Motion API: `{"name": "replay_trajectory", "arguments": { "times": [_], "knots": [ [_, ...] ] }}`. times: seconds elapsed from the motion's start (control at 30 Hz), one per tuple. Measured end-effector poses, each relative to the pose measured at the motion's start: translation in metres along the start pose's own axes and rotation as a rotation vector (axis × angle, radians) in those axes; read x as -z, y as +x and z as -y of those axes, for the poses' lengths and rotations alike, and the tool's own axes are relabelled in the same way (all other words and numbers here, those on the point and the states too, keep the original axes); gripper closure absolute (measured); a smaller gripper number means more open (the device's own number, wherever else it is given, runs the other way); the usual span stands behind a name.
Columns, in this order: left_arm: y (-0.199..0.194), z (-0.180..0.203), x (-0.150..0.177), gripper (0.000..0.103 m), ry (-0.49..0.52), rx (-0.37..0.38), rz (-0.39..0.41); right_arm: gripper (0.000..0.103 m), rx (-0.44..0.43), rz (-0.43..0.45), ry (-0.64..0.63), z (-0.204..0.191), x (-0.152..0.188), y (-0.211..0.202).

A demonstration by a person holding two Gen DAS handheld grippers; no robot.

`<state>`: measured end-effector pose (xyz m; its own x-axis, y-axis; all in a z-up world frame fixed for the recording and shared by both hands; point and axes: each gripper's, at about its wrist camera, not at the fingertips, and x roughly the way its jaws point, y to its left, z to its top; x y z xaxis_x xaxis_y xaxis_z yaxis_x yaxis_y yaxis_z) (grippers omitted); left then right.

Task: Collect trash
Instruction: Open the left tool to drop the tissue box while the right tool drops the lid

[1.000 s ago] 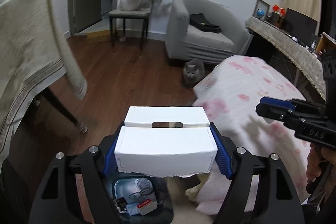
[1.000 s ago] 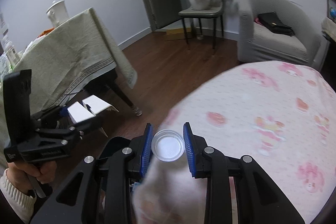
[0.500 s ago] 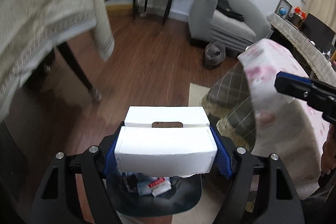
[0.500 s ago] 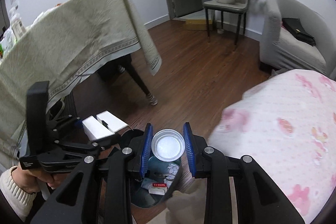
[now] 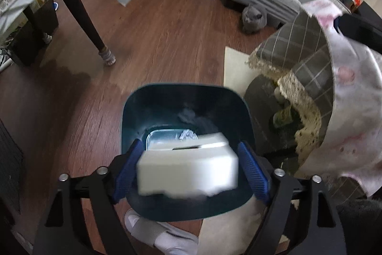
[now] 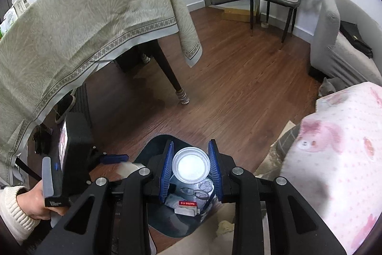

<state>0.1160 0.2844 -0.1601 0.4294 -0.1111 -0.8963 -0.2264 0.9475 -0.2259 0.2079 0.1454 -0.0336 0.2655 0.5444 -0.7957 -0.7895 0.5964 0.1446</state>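
My left tongs have just been opening; the white box sits blurred between them, the pads apparently clear of its sides, directly above the dark bin below. My right tongs clamp the clear round lid over the same bin. I judge the box could catch the near rim and tumble onto the floor by my slipper, since it sits toward my side of the opening. Both tongs point steeply downward, side by side, my left hand gripping its handle.
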Motion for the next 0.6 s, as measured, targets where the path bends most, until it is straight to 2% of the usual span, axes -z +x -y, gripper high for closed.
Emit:
{"name": "replay_trajectory", "arguments": {
  "times": [0.13,0.37,0.6],
  "knots": [
    [-0.004,-0.002,0.001,0.017,0.007,0.0,0.005,0.073,0.002,-0.022,-0.012,-0.007,0.001,0.011],
    [-0.032,-0.023,-0.006,0.017,-0.059,0.007,0.083,0.073,0.008,-0.087,-0.032,-0.015,0.011,0.03],
    [-0.066,-0.037,-0.015,0.027,-0.111,0.01,0.165,0.073,-0.003,-0.185,-0.05,-0.024,0.029,0.056]
  ]
}}
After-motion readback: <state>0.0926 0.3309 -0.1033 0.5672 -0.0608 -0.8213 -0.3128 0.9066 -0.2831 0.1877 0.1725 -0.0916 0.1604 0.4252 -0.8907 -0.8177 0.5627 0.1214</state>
